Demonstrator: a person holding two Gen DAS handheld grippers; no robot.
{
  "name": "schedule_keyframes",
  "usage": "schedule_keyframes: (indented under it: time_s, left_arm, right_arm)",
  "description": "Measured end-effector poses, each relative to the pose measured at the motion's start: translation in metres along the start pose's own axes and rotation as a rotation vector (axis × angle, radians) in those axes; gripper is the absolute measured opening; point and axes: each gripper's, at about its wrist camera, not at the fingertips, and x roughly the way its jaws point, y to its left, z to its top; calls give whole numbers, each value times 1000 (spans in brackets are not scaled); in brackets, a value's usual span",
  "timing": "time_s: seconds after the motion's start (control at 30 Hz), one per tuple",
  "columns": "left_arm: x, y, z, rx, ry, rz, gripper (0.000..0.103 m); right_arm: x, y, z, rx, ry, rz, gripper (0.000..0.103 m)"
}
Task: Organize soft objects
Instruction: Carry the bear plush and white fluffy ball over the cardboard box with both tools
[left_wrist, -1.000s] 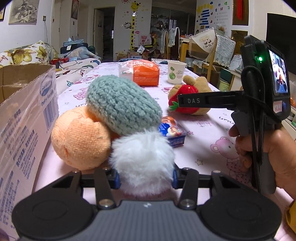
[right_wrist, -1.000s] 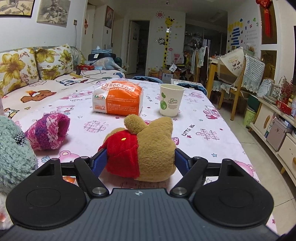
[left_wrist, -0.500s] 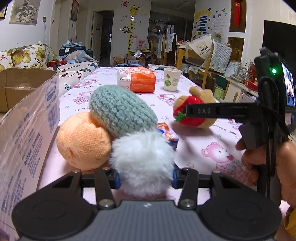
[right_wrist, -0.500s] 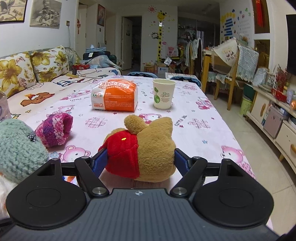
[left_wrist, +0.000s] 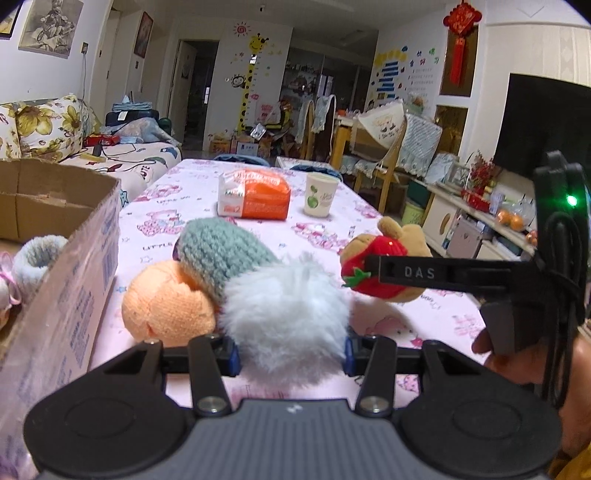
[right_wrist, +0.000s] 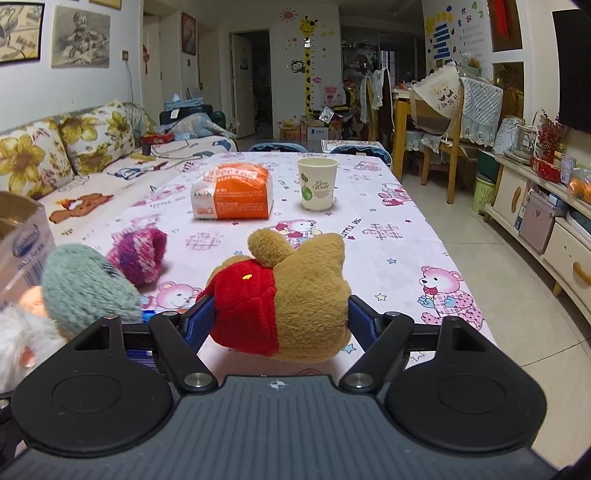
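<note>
The left gripper (left_wrist: 291, 356) is squeezed onto a fluffy white fur ball (left_wrist: 286, 319), with its blue pads pressing in on both sides of the fluff. The ball is lifted off the pink cartoon-bear tablecloth (left_wrist: 436, 317). The right gripper (right_wrist: 279, 319) is closed around a brown plush bear in a red shirt (right_wrist: 284, 302), with one blue pad on the red side and the other on the brown side. In the left wrist view the bear (left_wrist: 384, 262) hangs in the air above the cloth, with a black finger marked DAS across it.

Just past the fur ball and touching it sits a round orange knitted ball (left_wrist: 168, 301). A grey-green knitted hat (left_wrist: 221, 251) leans on top of the orange ball. To the left stands an open brown cardboard box (left_wrist: 66, 266), and a pale blue fuzzy sock (left_wrist: 35, 258) lies inside it. In the right wrist view a pink and purple knitted piece (right_wrist: 138, 254) lies on the cloth behind the green hat.

Farther away on the table are an orange and white pack of tissues (right_wrist: 232, 197) and a white paper cup with a green sprout (right_wrist: 317, 188), side by side but not touching
</note>
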Motion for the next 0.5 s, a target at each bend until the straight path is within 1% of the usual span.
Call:
schedule_keyframes:
  time_s: [0.2, 0.5]
  left_arm:
    - [-12, 8, 6, -27, -37, -9, 46]
    - [-30, 21, 14, -57, -87, -9, 46]
  right_arm:
    - [-23, 6, -1, 26, -17, 14, 95]
    - [-41, 19, -2, 59, -37, 50, 95]
